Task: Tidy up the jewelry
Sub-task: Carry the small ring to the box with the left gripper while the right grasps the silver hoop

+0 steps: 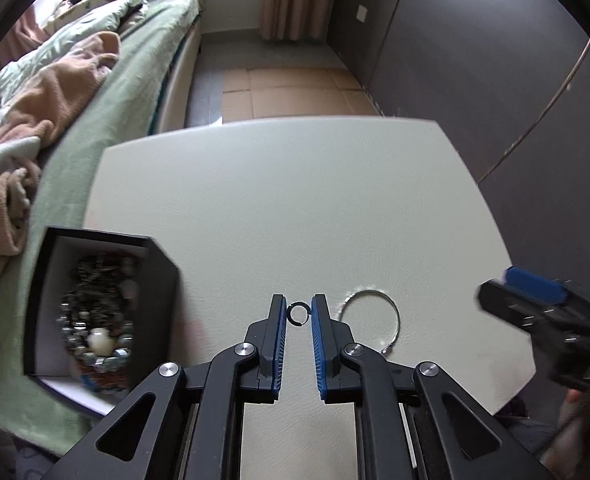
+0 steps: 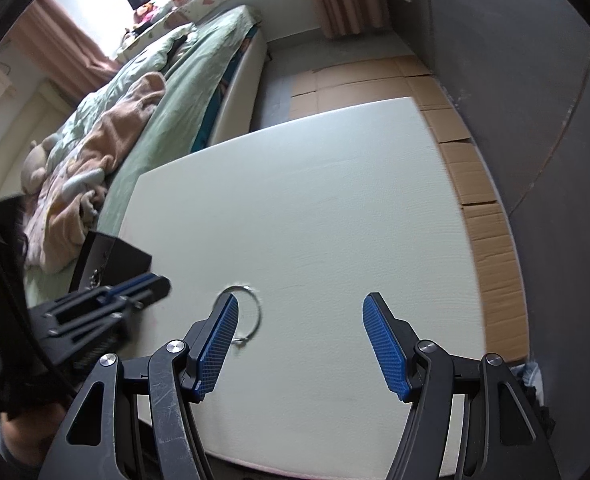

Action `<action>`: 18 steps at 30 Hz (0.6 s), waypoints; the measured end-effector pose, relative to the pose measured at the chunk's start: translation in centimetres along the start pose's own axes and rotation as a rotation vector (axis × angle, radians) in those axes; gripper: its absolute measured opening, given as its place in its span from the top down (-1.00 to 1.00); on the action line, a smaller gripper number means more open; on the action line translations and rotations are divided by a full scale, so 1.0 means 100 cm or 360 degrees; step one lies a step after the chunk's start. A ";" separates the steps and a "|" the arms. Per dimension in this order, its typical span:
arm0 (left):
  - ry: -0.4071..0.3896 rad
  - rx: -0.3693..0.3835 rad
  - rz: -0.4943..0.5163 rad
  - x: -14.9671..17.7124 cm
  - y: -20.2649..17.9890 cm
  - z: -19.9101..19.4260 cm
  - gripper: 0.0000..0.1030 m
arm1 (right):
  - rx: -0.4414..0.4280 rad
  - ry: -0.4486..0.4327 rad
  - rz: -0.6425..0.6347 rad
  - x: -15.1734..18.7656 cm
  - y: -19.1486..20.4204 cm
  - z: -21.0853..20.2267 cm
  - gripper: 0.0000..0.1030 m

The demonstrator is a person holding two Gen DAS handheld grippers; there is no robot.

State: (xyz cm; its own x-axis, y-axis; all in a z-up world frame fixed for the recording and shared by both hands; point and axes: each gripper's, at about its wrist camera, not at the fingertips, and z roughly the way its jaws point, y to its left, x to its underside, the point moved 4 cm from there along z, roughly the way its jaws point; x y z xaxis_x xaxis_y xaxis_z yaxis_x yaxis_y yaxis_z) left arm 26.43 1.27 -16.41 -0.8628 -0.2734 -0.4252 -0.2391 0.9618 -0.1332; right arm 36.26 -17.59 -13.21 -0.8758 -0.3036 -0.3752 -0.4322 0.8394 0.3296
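Bench point(image 1: 295, 208) white, mostly bare. Box point(image 1: 163, 280) of jewelry sits at its left edge by the bed point(image 1: 135, 80), left of the left tool point(image 1: 299, 314). Bangle point(image 1: 391, 312) lies flat on the bench, just right of the left tool's tip, clasp end toward the camera; right tool point(image 2: 301, 314) is spread and empty, with its left finger over the bangle. Left tool pinches a small ring point(image 1: 298, 313), hoop facing the camera, apparently lifted. Likely next: carry the ring left to the box.
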 end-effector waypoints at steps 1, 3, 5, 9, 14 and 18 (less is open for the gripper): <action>-0.0015 0.0003 -0.0008 0.000 0.004 -0.005 0.75 | -0.0016 0.0013 -0.0008 0.001 0.003 0.003 -0.23; -0.0042 0.0009 -0.0022 0.002 0.010 -0.014 0.75 | -0.0046 0.0054 -0.0033 0.004 0.012 0.011 -0.12; -0.0068 0.0018 -0.0036 0.003 0.018 -0.023 0.75 | -0.0062 0.0101 -0.0051 0.009 0.018 0.021 -0.02; -0.0106 0.0032 -0.0061 0.007 0.032 -0.038 0.75 | -0.0115 0.0213 -0.0064 0.019 0.030 0.040 0.31; -0.0138 0.0055 -0.0105 0.010 0.048 -0.050 0.75 | -0.0185 0.0301 -0.0066 0.027 0.042 0.058 0.52; -0.0165 0.0064 -0.0144 0.012 0.063 -0.059 0.75 | -0.0100 0.0312 -0.0075 0.030 0.046 0.071 0.70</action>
State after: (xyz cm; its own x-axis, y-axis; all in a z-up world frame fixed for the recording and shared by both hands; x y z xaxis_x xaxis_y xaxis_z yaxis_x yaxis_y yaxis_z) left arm 21.24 7.12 -12.54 -0.7873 -0.3611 -0.4998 -0.2943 0.9324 -0.2100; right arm 33.20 -11.45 -18.97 -0.8766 -0.4292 -0.2176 -0.4810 0.7943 0.3710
